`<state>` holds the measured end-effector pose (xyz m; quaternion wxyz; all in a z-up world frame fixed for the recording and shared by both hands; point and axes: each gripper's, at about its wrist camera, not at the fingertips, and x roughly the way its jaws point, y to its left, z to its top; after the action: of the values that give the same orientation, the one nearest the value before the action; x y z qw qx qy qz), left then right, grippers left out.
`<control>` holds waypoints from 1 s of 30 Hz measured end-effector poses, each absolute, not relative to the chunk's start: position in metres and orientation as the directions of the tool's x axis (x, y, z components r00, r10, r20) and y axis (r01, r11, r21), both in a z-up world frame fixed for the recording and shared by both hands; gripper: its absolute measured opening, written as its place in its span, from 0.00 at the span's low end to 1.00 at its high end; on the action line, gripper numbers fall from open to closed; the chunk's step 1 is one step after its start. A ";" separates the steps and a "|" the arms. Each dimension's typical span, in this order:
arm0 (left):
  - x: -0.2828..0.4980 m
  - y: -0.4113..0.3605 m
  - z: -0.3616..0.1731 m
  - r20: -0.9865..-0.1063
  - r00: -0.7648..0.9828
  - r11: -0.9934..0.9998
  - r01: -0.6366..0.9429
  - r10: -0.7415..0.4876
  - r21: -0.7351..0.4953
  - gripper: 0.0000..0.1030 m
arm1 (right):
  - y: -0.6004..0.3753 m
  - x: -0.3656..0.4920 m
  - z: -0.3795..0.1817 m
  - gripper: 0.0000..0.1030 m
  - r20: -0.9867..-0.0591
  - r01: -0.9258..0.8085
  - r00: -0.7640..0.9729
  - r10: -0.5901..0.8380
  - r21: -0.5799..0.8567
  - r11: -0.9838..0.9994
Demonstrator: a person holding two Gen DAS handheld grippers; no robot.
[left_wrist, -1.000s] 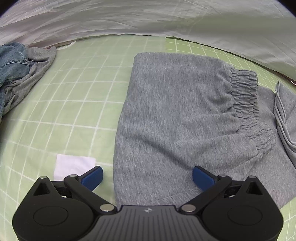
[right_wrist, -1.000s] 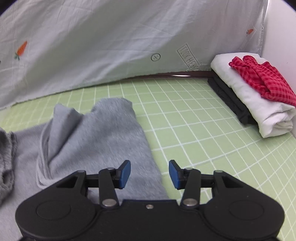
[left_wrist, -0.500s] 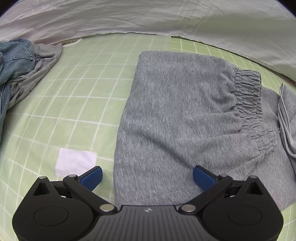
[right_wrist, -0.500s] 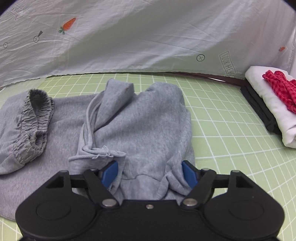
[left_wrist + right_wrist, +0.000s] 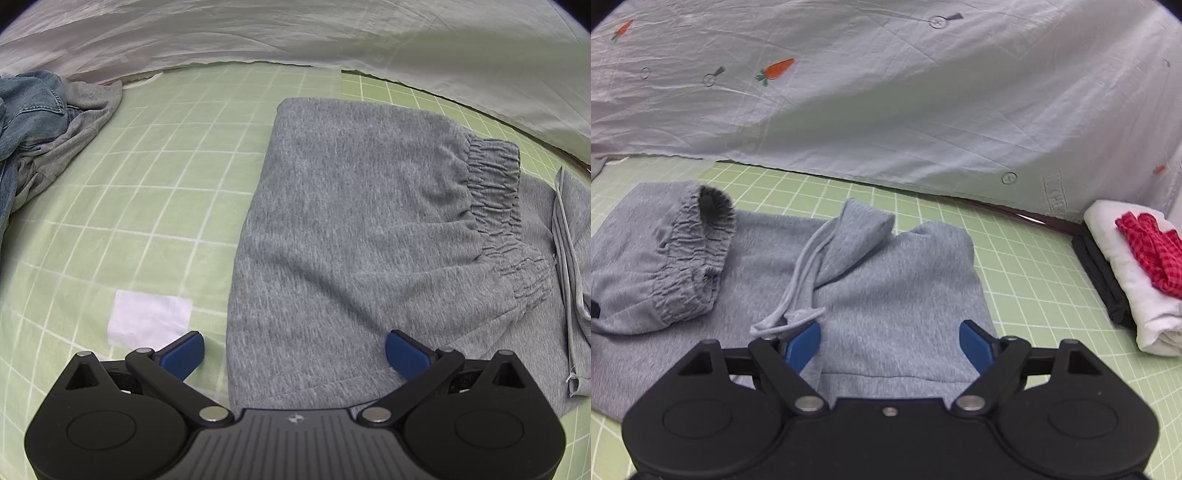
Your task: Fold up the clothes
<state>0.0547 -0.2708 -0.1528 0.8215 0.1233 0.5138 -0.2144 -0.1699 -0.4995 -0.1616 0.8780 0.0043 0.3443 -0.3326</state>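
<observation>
Grey pants [image 5: 351, 229] look soft & floppy, prob light; grab near hem. Left gripper [image 5: 293, 350] & right gripper [image 5: 890, 345]: jaws apart.

surface: green cutting mat [image 5: 155, 155] with white grid lines, paler in the left wrist view, a seam near the back
patch: white rectangle [image 5: 149, 318] stuck flat on the mat
backdrop: wrinkled pale sheet [image 5: 886, 92] hanging behind the mat, printed with small carrots [image 5: 775, 71] and round marks
back edge: dark strip [image 5: 1015, 210] under the sheet hem
light: even, soft shadows
</observation>
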 end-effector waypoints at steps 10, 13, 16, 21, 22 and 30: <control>0.054 -0.271 -0.154 -0.895 0.384 0.877 0.480 -0.227 -0.017 1.00 | -0.505 -0.160 -0.183 0.80 -0.703 0.559 0.506 -0.499 -0.172 0.811; 0.054 -0.271 -0.153 -0.895 0.385 0.877 0.479 -0.227 -0.016 1.00 | -0.485 -0.152 -0.186 0.80 -0.709 0.450 0.560 -0.429 -0.174 0.876; 0.053 -0.271 -0.153 -0.893 0.387 0.877 0.481 -0.228 -0.016 1.00 | -0.472 -0.145 -0.182 0.80 -0.692 0.380 0.610 -0.385 -0.170 0.909; 0.053 -0.271 -0.153 -0.893 0.388 0.876 0.482 -0.229 -0.015 1.00 | -0.501 -0.130 -0.169 0.81 -0.664 0.476 0.628 -0.406 -0.085 0.876; 0.054 -0.271 -0.153 -0.893 0.388 0.876 0.483 -0.229 -0.015 1.00 | -0.505 -0.124 -0.168 0.80 -0.661 0.491 0.623 -0.417 -0.084 0.867; 0.055 -0.272 -0.153 -0.894 0.384 0.872 0.490 -0.230 -0.014 1.00 | -0.525 -0.063 -0.181 0.71 -0.679 0.493 0.608 -0.411 -0.084 0.866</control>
<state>0.0551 -0.2722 -0.1534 0.8221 0.1273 0.5099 -0.2188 -0.0635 -0.5249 -0.1807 0.8949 0.0558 0.3637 -0.2526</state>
